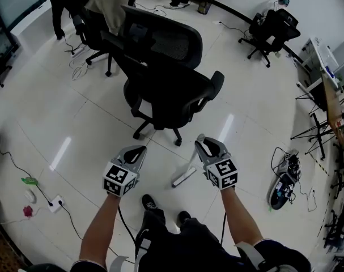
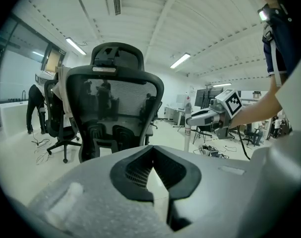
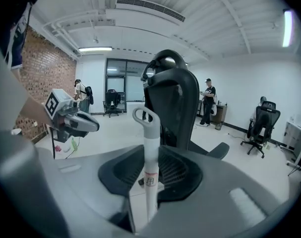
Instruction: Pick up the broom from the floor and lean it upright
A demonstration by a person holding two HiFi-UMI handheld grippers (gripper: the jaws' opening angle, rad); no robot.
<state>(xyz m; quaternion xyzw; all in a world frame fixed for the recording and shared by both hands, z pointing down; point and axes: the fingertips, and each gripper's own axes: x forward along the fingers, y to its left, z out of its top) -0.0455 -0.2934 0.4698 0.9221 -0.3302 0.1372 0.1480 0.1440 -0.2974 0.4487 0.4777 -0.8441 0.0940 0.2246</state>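
The broom's white handle, topped by a grey loop, stands upright between the jaws of my right gripper, which is shut on it. In the head view the right gripper is raised at chest height, and the broom's lower end hangs slanted below it over the floor. My left gripper is held up beside it, to the left and apart from the broom. Its pads meet at the tips with nothing between them. The left gripper view also shows the right gripper around the handle.
A black office chair stands just ahead of both grippers, its mesh back close. More chairs and people stand at the room's edges. A power strip with cables lies at left, gear and desks at right.
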